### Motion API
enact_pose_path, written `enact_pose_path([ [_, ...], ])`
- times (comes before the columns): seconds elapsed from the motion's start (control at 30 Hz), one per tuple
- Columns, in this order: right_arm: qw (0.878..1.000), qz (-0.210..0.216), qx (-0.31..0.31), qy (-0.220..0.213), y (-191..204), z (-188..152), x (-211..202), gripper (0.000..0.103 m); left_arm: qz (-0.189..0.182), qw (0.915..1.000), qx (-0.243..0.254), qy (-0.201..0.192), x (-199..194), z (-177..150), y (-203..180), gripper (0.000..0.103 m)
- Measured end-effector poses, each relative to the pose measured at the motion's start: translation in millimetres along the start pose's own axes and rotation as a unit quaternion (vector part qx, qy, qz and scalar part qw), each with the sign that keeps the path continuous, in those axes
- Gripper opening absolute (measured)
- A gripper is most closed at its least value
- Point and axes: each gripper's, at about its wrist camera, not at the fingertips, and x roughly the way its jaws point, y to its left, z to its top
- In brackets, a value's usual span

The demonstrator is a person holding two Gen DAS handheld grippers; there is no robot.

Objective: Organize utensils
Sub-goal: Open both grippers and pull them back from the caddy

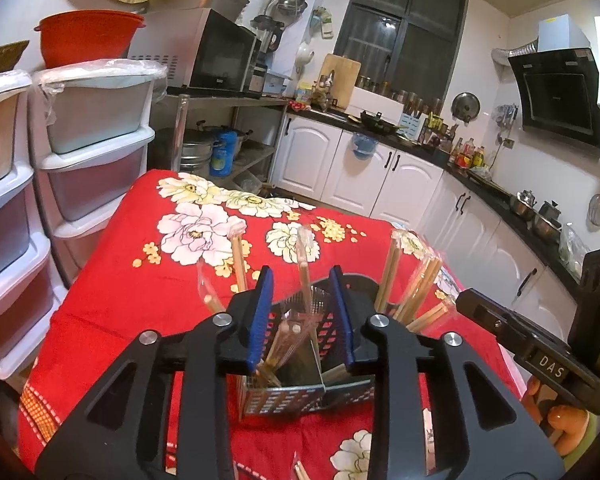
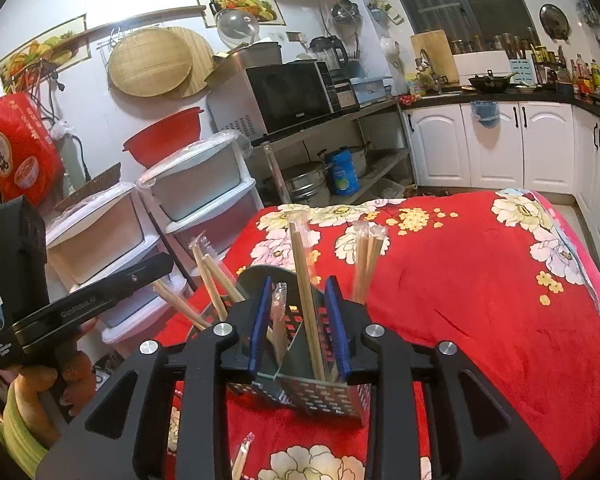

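Tabletop [image 1: 112, 300]: covered by a red cloth with large pale flowers; it carries the holder near its close edge.
Holder [image 2: 324, 394]: a perforated metal box with inner dividers, standing upright on the red cloth, open end up, right in front of both grippers.
Chopsticks [image 2: 305, 280]: wooden pairs in clear wrappers, standing on end in the holder's compartments; long axes run bottom to top, tips down inside, wrapped ends up. Most lean and fan outward toward the holder's sides; one pair stands close to upright.
Loose chopstick [image 2: 242, 454]: another wrapped one on the cloth in front of the holder, partly hidden by the gripper.
Left gripper [image 1: 302, 316]: jaws parted, released, blue pads either side of a wrapped pair without pressing it.
Right gripper [image 2: 300, 320]: jaws parted, released, the near-upright pair between the pads, not squeezed.
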Motion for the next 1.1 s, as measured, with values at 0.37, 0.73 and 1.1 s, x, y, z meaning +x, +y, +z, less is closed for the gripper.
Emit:
enact_pose_path([
  [0.37,1.0,-0.006,-0.007,0.007,4,-10,-9,0.036,0.003,1.0,-0.005,0.001,-9,-7,3,0.044],
  [0.73,1.0,-0.012,-0.016,0.011,11,-21,-19,0.04,-0.002,1.0,-0.005,-0.003,-27,-25,7,0.063],
  [1.1,0.999,-0.016,-0.024,0.022,18,-37,-27,0.046,0.005,0.9999,-0.011,0.01,-35,-43,12,0.081],
])
